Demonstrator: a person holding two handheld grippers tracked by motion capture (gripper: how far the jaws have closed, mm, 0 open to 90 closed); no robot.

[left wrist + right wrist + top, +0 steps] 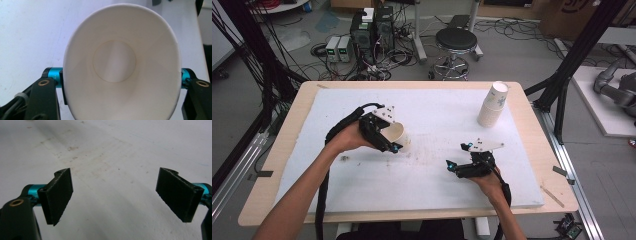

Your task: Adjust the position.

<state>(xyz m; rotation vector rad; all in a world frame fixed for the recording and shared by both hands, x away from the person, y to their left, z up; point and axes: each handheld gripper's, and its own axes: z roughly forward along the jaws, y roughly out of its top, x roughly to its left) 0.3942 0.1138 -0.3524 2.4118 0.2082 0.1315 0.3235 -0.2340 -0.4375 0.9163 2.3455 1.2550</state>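
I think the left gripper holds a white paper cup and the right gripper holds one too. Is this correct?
Not quite. The left gripper does hold a white paper cup, but the right gripper holds nothing: in the right gripper view its jaws stand open over the bare white table surface.

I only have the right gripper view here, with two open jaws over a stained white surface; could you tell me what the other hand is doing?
Observer: The left gripper is shut on a white paper cup, tipped on its side above the white board.
Operator: Thank you. Is the cup being squashed?
Observer: Yes, in the left gripper view its rim is pressed into an oval, and the inside looks empty.
Operator: Are there more cups around?
Observer: A stack of paper cups stands upside down near the board's far right corner, apart from both hands.
Operator: And my gripper?
Observer: The right gripper is low over the board, open, nothing between its jaws.
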